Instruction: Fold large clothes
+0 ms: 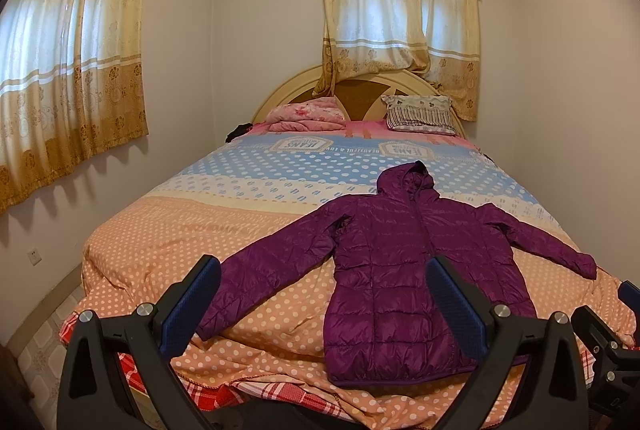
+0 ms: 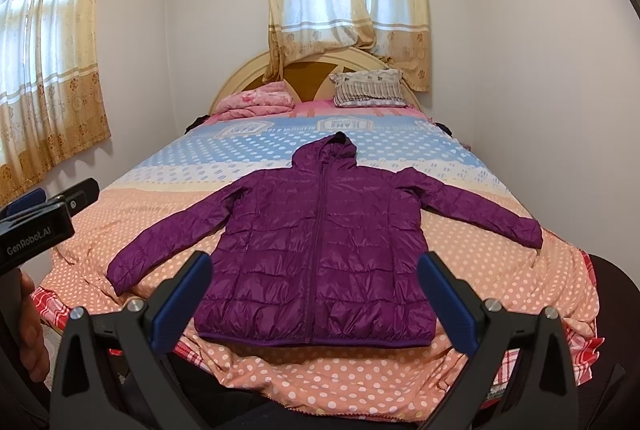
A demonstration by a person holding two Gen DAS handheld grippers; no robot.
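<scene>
A purple hooded puffer jacket (image 1: 400, 262) lies flat, front up and zipped, on the bed, with both sleeves spread out and the hood toward the headboard. It also shows in the right wrist view (image 2: 320, 250). My left gripper (image 1: 324, 270) is open and empty, held above the foot of the bed near the jacket's left sleeve. My right gripper (image 2: 316, 270) is open and empty, held above the jacket's hem. The left gripper's body shows at the left edge of the right wrist view (image 2: 36, 230).
The bed (image 1: 180, 238) has a polka-dot cover in orange, white and blue. A folded pink blanket (image 1: 304, 114) and a striped pillow (image 1: 420, 112) lie by the headboard. Curtained windows stand behind and to the left. Walls close in on both sides.
</scene>
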